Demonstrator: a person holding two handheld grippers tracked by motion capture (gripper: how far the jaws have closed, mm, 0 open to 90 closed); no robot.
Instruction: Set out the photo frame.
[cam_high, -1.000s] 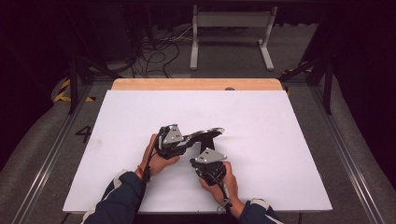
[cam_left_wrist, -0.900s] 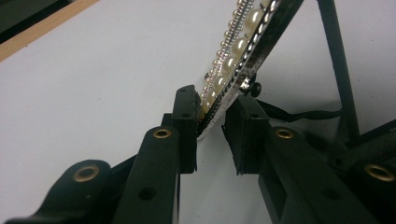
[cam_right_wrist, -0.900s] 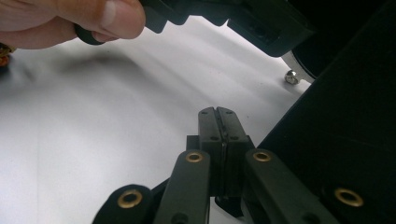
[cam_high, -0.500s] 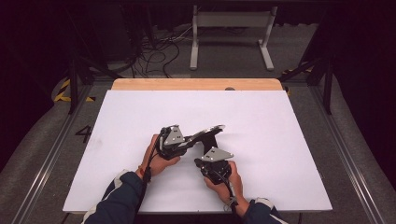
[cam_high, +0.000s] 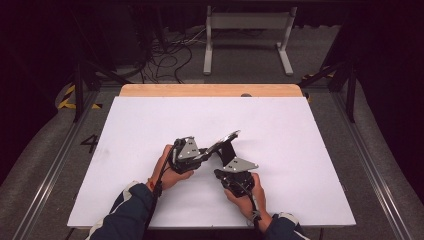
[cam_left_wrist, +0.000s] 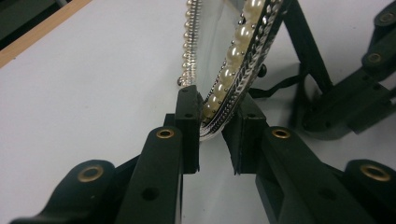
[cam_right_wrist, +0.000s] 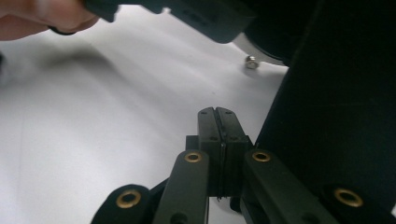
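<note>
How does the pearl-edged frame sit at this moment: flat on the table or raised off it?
Raised and tilted: the left gripper clamps the pearl-edged frame by its rim, lifting it above the white table.

White table (cam_high: 150, 130), grey floor (cam_high: 45, 150), dark room

**Readable marks**

One figure can be read: a dark "4" (cam_high: 90, 143) painted on the grey floor (cam_high: 45, 150) just left of the table (beside the metal rail (cam_high: 50, 172)). No other lettering is legible.
</note>
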